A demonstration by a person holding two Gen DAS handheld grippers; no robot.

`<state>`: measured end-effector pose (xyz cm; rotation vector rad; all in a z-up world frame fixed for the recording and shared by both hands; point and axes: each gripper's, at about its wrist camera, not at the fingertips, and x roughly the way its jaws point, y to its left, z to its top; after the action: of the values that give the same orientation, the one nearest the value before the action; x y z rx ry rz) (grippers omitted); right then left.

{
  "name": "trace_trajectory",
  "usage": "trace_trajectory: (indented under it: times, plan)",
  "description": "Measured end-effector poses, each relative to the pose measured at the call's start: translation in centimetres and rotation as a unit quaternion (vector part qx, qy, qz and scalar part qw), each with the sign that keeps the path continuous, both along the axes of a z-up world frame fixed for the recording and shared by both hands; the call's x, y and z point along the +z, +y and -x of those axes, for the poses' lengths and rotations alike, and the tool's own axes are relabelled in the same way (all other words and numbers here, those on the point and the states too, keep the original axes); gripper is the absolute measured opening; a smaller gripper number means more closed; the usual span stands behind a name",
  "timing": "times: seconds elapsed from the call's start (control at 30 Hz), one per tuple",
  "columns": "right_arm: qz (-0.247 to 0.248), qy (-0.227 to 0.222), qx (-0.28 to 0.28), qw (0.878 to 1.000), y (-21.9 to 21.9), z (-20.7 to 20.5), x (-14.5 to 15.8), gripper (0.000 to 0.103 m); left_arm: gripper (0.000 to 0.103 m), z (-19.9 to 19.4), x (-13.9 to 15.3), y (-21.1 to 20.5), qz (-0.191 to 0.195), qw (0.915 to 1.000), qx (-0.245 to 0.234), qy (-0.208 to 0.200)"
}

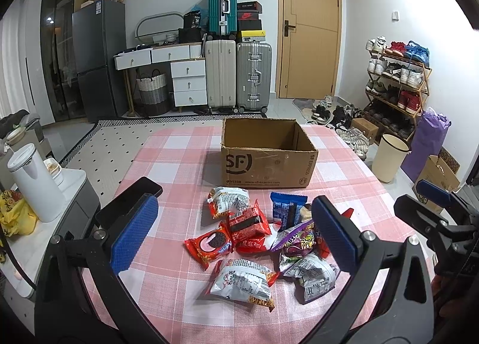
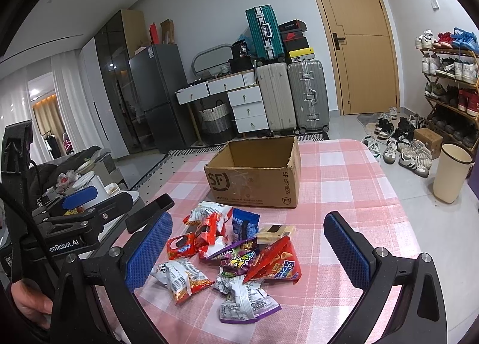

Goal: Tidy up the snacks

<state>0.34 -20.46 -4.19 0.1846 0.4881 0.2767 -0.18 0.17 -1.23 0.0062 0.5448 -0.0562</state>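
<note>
Back wall: a wooden door is standing shut beside stacked suitcases.
Right side: a shoe rack is overflowing.
Left: a grey fridge is standing.

— Left gripper?
— Held low, jaws spread wide, nothing between.
— Right gripper?
— Same: wide apart, empty, level beside the left.

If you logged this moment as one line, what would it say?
left gripper: open, empty | right gripper: open, empty | snack packets: piled on checked tablecloth | cardboard box: open, behind pile, no snacks visible inside
</note>
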Motion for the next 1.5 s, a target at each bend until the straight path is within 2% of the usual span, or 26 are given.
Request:
trace_trajectory:
  times: [0.53, 0.73, 0.93, 1.07, 1.2, 1.5]
  plan:
    - [0.001, 0.003, 0.002, 1.0, 0.0, 0.0, -0.2, 0.103, 0.102, -0.3, -1.1, -0.6, 0.001, 0.9998, -0.013, 0.015]
    - [0.006, 0.011, -0.002, 1.0, -0.2, -0.4, -0.6, 0.103, 0.102, -0.9, -2.5, 0.1, 0.03, 0.9976, -0.042, 0.045]
    - [0.017, 0.016, -0.007, 1.0, -0.5, -0.9, -1.3, 0.103, 0.102, -1.7, -6.0, 1.1, 0.034, 0.9936, -0.055, 0.093]
    - [0.021, 0.02, -0.003, 1.0, -0.3, -1.2, -1.6, 0.103, 0.102, -2.2, -9.2, 1.3, 0.014, 0.9899, -0.052, 0.131]
    - [0.02, 0.027, 0.0, 0.999, -0.1, -1.6, -2.1, 0.103, 0.102, -3.1, -11.9, 1.5, 0.025, 0.9844, -0.067, 0.161]
    - [0.01, 0.052, 0.001, 0.999, -0.2, -3.1, -4.3, 0.103, 0.102, -4.7, -14.9, 0.5, 0.028, 0.9771, -0.078, 0.196]
